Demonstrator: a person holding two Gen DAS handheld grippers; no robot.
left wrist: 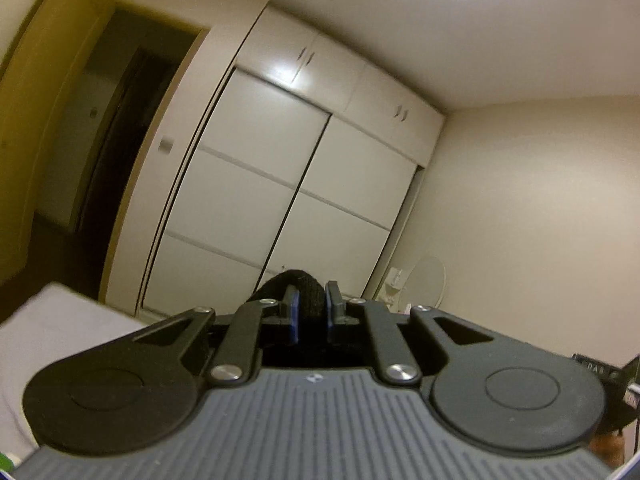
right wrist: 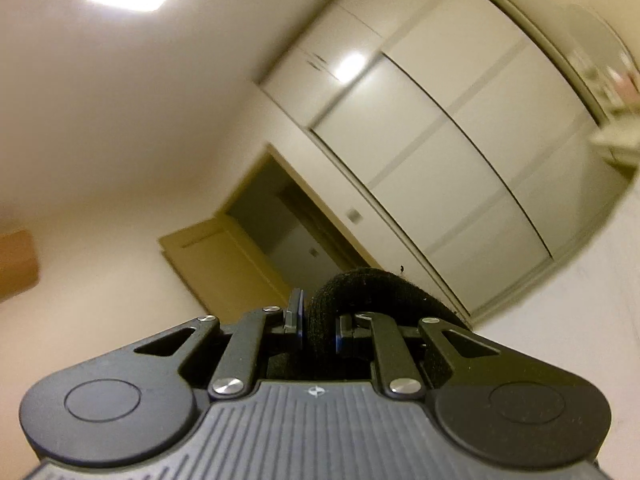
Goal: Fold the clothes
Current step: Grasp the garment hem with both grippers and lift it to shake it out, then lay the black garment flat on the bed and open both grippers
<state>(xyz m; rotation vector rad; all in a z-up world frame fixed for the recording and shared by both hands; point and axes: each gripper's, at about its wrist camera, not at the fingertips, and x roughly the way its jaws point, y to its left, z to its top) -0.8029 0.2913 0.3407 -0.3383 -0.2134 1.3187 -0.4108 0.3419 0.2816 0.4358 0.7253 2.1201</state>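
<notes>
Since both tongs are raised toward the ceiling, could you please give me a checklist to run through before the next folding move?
1. Left tongs shut on the black cloth: ok, cloth pinched between the blue pads.
2. Right tongs shut on the black cloth: ok, though it bulges over the right-hand finger.
3. Both tongs hold the same garment: cannot tell.
4. Cloth hangs free and untangled below: cannot tell, hidden under the tongs.
5. Landing place ready: cannot tell; only a corner of the white bed shows.
6. Clear of the wardrobe: ok, it stands well behind.
</notes>
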